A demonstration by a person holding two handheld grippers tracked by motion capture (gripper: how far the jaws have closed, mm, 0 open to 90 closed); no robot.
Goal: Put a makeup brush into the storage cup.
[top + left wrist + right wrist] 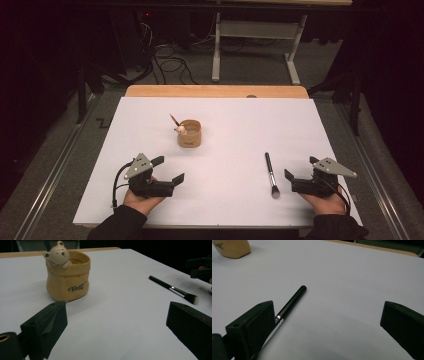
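Note:
A tan bag-shaped pot (190,134) with a small bear figure on its rim stands on the white sheet (240,120), left of centre. A thin dark stick (173,119) leans out of the pot. A black makeup brush (270,174) lies flat to the right, bristles toward the near edge. My left gripper (169,169) rests open near the front left, with nothing between its jaws. My right gripper (301,167) is open just right of the brush. The left gripper view faces the pot (67,277) and the brush (172,288). In the right gripper view the brush handle (292,301) runs past the left jaw.
The sheet covers a wooden table (215,91) whose far edge shows as a bare strip. Beyond it are floor cables (170,65) and a white table frame (255,45). A corner of the pot (233,248) shows at the top left of the right gripper view.

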